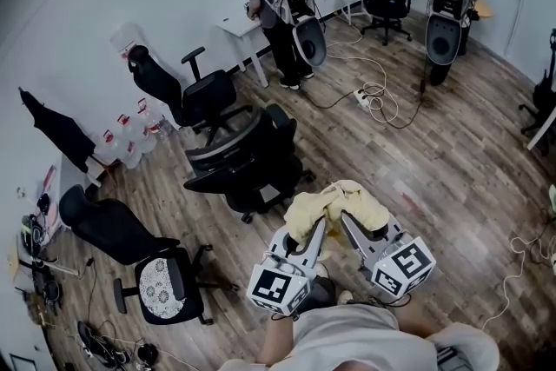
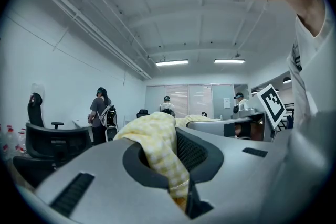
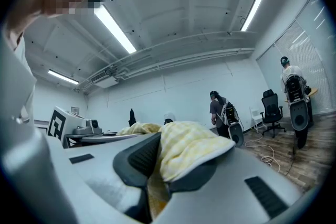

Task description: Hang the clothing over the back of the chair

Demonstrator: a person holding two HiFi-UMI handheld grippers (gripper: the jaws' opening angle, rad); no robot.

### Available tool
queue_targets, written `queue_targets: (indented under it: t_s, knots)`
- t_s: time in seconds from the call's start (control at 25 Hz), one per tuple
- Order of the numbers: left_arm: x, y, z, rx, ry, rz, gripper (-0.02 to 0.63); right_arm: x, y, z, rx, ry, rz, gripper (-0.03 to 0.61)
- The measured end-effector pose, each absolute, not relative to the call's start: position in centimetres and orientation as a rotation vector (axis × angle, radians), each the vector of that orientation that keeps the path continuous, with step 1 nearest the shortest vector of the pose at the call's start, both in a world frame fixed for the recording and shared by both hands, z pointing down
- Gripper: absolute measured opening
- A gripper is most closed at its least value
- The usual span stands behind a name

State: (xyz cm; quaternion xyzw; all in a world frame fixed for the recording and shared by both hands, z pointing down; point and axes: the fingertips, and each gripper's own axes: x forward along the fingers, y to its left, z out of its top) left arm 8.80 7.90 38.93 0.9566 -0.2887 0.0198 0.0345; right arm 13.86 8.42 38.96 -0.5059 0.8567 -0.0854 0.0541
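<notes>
Left tongs (image 2: 163, 157) are clenched on a fold of the yellow checked garment (image 1: 340, 202), the cloth pinched deep between the pads and spilling over the left jaw. Right tongs (image 3: 165, 162) are clamped on another fold of it in the same way. Between the two grips the garment hangs bunched in the air above the floor, near the closest black chair (image 1: 252, 165) but not yet over its back.

To do this carry well, I judge both grips should hold firm. The tongs should draw apart so the bundle opens into a span wider than the backrest. The cloth should clear the top edge before it comes down, with about half falling on each side. Release should wait until it sits balanced, or it may slide off.

Both tongs point level and away from the person's chest, side by side, their tips angled toward each other and the marker cubes nearest the body.
</notes>
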Motion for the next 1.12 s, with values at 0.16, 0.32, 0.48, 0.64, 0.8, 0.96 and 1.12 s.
queue_targets:
  t_s: [0.16,0.32,0.48,0.64,0.8,0.96,1.12]
  knots:
    - [8.9,6.0,39.5,2.947,-0.864,0.059,0.044,14.0,6.5,39.5,-1.56,2.59,-0.265,0.053]
    - [9.3,3.3,39.9,2.949,-0.825,0.059,0.044,14.2,3.9,39.9,-1.598,2.577,-0.271,0.054]
    - [9.0,0.3,39.9,2.946,-0.8,0.044,0.044,14.0,0.9,39.9,-1.621,2.574,-0.27,0.053]
    - [8.9,-2.3,40.0,2.948,-0.777,0.041,0.044,13.9,-1.6,39.9,-1.646,2.56,-0.27,0.054]
    - [8.8,-4.7,39.9,2.954,-0.75,0.044,0.044,13.8,-3.7,39.8,-1.673,2.543,-0.274,0.053]
    - [8.7,-6.8,39.8,2.961,-0.721,0.043,0.044,13.7,-5.8,39.8,-1.698,2.524,-0.273,0.053]
    - [8.5,-8.6,39.7,2.973,-0.694,0.04,0.044,13.4,-7.6,39.6,-1.72,2.506,-0.262,0.053]
